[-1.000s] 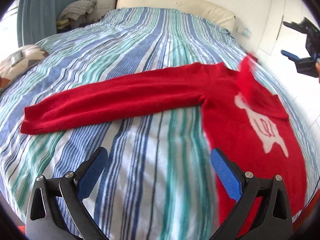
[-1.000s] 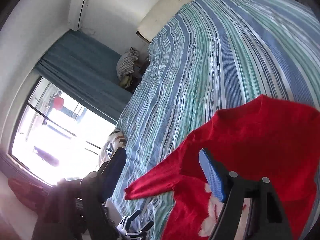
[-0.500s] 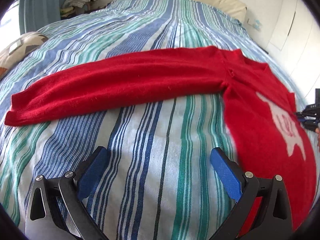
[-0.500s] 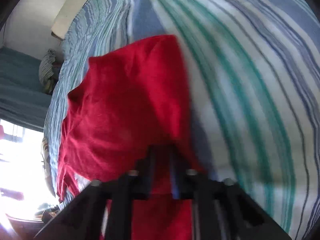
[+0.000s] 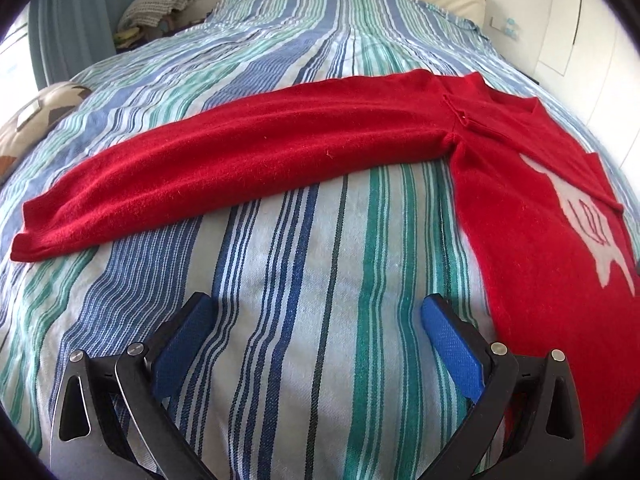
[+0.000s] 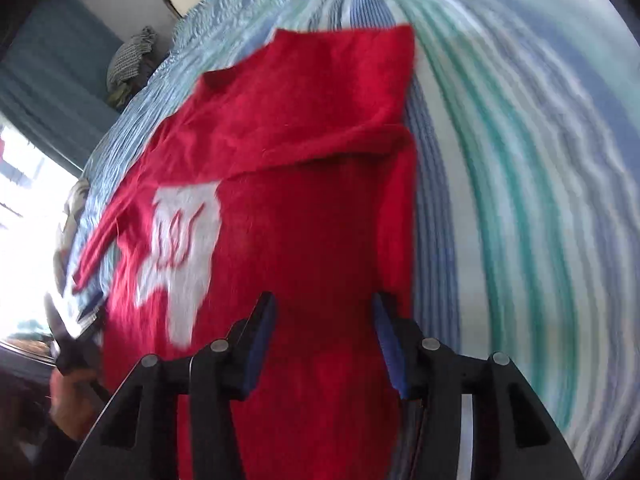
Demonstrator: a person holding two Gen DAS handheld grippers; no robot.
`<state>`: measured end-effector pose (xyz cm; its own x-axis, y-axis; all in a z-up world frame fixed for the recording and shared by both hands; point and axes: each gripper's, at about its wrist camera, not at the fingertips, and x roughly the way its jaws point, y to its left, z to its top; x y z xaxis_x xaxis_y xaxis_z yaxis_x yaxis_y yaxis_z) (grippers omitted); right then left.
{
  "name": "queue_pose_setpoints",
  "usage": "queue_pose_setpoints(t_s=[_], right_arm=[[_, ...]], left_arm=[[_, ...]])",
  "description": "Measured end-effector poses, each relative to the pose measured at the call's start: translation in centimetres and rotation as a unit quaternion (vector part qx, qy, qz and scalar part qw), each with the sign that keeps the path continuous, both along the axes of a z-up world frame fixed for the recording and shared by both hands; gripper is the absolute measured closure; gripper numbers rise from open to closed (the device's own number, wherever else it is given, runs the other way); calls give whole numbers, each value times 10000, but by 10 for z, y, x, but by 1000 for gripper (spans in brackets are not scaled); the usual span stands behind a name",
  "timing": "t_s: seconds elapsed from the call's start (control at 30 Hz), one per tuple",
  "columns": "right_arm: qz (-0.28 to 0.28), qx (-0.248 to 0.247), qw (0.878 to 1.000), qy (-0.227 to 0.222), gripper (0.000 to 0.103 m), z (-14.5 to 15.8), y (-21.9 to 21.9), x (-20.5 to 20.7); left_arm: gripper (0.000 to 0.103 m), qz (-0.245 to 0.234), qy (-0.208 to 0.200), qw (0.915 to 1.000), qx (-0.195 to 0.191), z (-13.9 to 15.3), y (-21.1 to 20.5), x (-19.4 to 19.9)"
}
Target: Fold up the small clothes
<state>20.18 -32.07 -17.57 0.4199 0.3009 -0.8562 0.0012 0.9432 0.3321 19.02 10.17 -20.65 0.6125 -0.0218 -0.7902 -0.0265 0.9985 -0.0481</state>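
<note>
The left gripper (image 5: 316,320) has its blue pads spread wide over bare striped bedspread (image 5: 304,272), holding nothing. Above it the red sweater (image 5: 532,216) lies flat, one sleeve (image 5: 240,160) stretched toward the left edge of the frame, its body at right with a white motif (image 5: 592,224). The right gripper (image 6: 322,340) is opening, jaws partly apart over the sweater's body, gripping no cloth. At lower left, a hand (image 6: 72,400) shows.
</note>
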Motion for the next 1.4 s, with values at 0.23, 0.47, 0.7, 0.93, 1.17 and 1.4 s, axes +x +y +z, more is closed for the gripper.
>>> queue_pose_setpoints(t_s=[0.23,0.47,0.7,0.93,1.17,1.4], right_arm=[[348,-9,9994,-90,42,-5,36,-91],[310,-410,9981,-333,34,-13,55,-117],[154,-102,9991,-372,34,-13,49,-121],[152,-160,9990,-399,31,-16,54,-119],[227,-258,9985,-416,27,-17,60,-118],[145,68,9990,-419,27,-17,53,-117]], left_arm=[[0,41,87,9999,42,1,-3,-4],[1,209,184,9989,-388,26,8,-30],[1,1790,-547,9667,-1746,76,126,-23],[9,3290,378,9115,-2438,11,232,1],[99,3432,111,9138,-2167,13,236,18],[100,2046,-632,9628,-1648,127,159,74]])
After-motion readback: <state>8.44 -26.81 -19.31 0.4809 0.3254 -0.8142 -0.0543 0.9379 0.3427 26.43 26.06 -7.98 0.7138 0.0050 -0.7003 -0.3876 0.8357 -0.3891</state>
